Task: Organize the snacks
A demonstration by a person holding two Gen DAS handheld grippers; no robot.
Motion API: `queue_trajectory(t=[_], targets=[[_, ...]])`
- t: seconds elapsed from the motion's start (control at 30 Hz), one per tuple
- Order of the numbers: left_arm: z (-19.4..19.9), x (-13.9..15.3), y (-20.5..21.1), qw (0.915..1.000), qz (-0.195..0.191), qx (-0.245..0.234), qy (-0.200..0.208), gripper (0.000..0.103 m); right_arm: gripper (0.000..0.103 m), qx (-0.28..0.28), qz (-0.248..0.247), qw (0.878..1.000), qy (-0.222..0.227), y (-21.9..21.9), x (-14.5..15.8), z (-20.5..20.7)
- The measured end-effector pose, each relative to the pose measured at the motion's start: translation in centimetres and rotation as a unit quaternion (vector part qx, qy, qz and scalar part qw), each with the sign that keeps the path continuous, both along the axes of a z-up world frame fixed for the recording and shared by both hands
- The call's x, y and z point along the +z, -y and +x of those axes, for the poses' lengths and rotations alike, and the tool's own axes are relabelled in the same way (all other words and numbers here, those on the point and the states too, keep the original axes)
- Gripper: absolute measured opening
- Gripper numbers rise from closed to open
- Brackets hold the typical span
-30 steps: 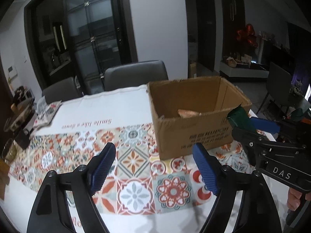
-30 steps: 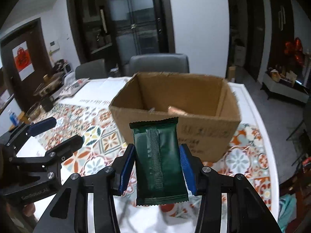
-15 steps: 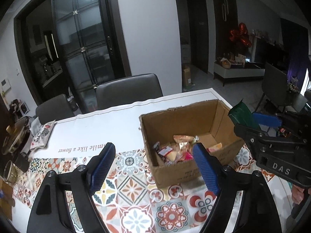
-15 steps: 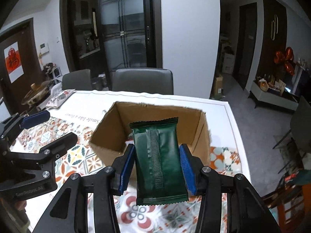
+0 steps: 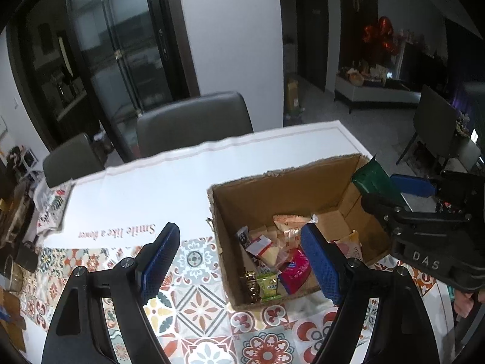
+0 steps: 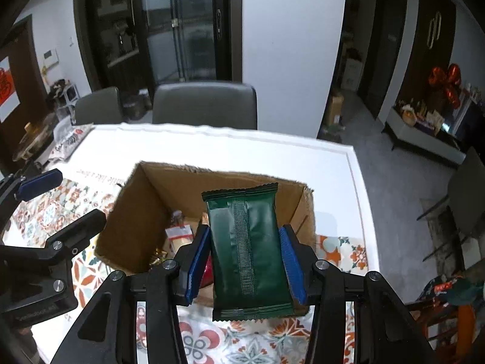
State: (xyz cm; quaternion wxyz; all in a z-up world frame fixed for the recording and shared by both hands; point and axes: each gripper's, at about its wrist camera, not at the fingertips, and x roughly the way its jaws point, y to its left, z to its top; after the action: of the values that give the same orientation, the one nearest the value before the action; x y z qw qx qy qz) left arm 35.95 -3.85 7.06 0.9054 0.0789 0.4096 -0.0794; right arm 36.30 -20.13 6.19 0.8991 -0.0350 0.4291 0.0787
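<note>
Both grippers have risen since a second ago, so the inside of the cardboard box [image 5: 291, 194] now shows from above where earlier only its front wall faced them; the green snack packet [image 6: 248, 251] is pinched upright between the blue pads [image 6: 198, 262] of the right gripper [image 6: 245, 261], which is clamped narrow on its two long edges, and it hangs above the near wall of the box, its back seam towards the camera; from the left wrist view the same packet [image 5: 374, 182] appears over the box's right side. Inside the box lies a heap of small wrapped snacks [image 5: 274, 254], red, yellow and green ones among them. Off to the left of the box, the left gripper [image 5: 242, 261] stands wide with nothing between its fingers; the box sits on a tablecloth [image 5: 194, 300] with a tile pattern near us and plain white beyond. Behind the table stand two grey chairs [image 6: 204, 106] against dark glass doors [image 6: 178, 27].
</note>
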Motion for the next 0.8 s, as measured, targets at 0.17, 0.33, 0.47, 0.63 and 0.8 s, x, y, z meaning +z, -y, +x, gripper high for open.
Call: queue_trajectory(t=[0.17, 0.33, 0.47, 0.63, 0.8], targets=[[1.6, -1.4, 0.4, 0.9997, 0.002, 0.010, -0.024, 0.082, 0.047, -0.005, -0.003, 0.999, -0.032, 0.3, -2.0, 1.9], [2.4, -2.6, 1.0, 0.9990, 0.023, 0.013, -0.037, 0.082, 0.047, -0.015, -0.010, 0.998, -0.062, 0.6, -3.9, 3.4], [2.7, -3.3, 1.1, 0.9984, 0.040, 0.015, -0.036, 0.082, 0.057, -0.025, -0.017, 0.996, -0.082, 1.0, -5.2, 4.1], [2.4, -3.4, 0.8, 0.9984, 0.038, 0.022, -0.034, 0.082, 0.064, -0.016, -0.023, 0.996, -0.084, 0.5, -4.9, 3.4], [1.1, -2.9, 0.1, 0.9988, 0.032, 0.031, -0.019, 0.082, 0.068, -0.017, -0.039, 0.997, -0.060, 0.2, -4.0, 1.7]])
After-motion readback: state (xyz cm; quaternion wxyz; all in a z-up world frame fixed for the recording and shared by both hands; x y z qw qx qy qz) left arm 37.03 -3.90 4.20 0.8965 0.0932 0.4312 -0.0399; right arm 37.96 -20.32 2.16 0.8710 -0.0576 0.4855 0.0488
